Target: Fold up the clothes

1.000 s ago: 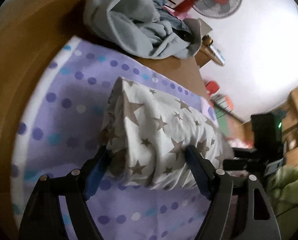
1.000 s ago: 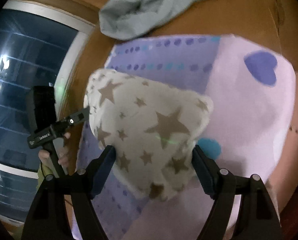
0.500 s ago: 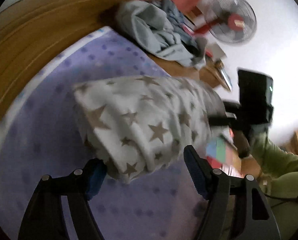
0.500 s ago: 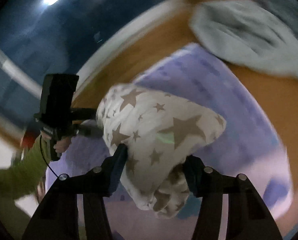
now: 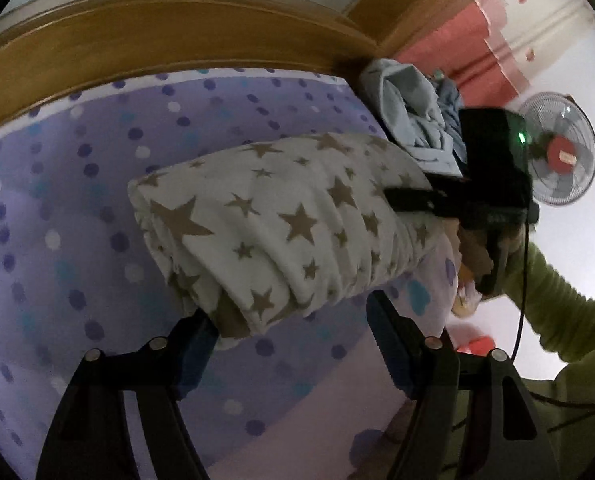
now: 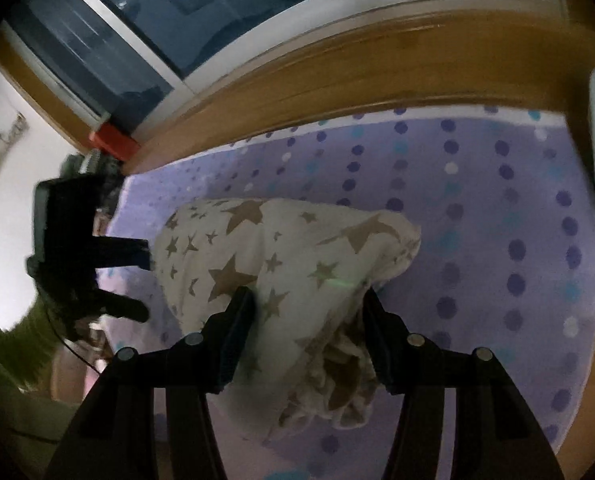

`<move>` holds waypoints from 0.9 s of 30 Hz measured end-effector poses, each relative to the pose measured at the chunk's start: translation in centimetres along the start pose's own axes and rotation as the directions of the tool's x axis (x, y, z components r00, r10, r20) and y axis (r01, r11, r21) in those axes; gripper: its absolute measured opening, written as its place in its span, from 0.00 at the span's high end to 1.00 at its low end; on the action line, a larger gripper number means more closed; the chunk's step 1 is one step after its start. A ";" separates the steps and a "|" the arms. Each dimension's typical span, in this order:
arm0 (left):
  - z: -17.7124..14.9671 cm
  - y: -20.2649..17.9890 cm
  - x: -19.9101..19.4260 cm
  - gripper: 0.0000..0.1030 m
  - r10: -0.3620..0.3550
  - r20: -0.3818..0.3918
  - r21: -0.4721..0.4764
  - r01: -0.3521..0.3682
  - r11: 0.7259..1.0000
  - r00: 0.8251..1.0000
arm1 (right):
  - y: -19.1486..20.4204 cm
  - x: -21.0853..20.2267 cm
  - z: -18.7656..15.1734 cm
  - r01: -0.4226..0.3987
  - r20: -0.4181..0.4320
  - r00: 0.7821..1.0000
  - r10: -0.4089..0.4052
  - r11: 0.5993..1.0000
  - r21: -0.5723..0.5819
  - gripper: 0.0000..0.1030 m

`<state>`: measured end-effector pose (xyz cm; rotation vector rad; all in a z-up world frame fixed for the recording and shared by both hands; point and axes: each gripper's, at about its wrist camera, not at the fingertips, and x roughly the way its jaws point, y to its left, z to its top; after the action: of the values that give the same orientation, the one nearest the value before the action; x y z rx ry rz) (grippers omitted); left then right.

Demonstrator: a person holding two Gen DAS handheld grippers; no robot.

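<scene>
A folded white garment with brown stars (image 5: 281, 220) is held in the air above a purple dotted sheet (image 5: 77, 200). My left gripper (image 5: 293, 336) has one end of the star garment between its wide-set blue pads, and the cloth droops onto the left pad. My right gripper (image 6: 307, 332) is shut on the other end (image 6: 289, 264), with bunched cloth hanging between its fingers. Each gripper shows in the other's view, the right one (image 5: 493, 172) and the left one (image 6: 69, 236).
A pile of pale blue and denim clothes (image 5: 413, 116) lies at the sheet's far end. A wooden frame (image 6: 337, 76) and a dark window (image 6: 201, 12) run behind the sheet. A standing fan (image 5: 561, 156) is at the right.
Both grippers have swung round with the star garment, lifting it off the sheet. The right gripper's jaws have closed further on the cloth.
</scene>
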<state>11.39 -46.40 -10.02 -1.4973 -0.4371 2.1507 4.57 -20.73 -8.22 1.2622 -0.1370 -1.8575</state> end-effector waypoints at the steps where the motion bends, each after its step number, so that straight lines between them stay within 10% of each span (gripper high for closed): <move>1: -0.1 0.0 0.1 0.29 0.006 0.007 -0.013 -0.006 1.000 1.000 | 0.1 -0.1 -0.4 -0.010 -0.004 1.000 0.010 1.000 -0.004 0.47; 9: 1.5 1.9 -0.2 0.29 -0.061 0.059 -0.093 0.067 0.993 0.996 | 1.8 -2.1 -3.1 0.025 0.040 0.999 -0.025 1.000 0.017 0.58; 14: 3.4 2.7 2.2 0.29 -0.166 -0.047 -0.074 0.162 0.984 0.985 | 2.2 -2.7 -5.7 0.065 0.074 0.994 -0.079 0.982 0.176 0.56; 21: 4.9 2.2 4.4 0.28 -0.182 -0.152 0.020 0.187 0.982 0.971 | 1.2 -5.4 -7.6 0.070 0.152 0.976 -0.159 0.879 0.471 0.39; 27: 5.3 2.5 4.1 0.28 -0.223 -0.190 0.036 0.234 0.972 0.956 | -2.4 -4.0 -6.7 -0.055 0.158 0.985 -0.066 0.752 0.657 0.34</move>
<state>4.81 -46.18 -12.64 -1.5168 -0.4543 1.8134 8.98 -14.08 -9.81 1.5508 -0.9679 -1.9936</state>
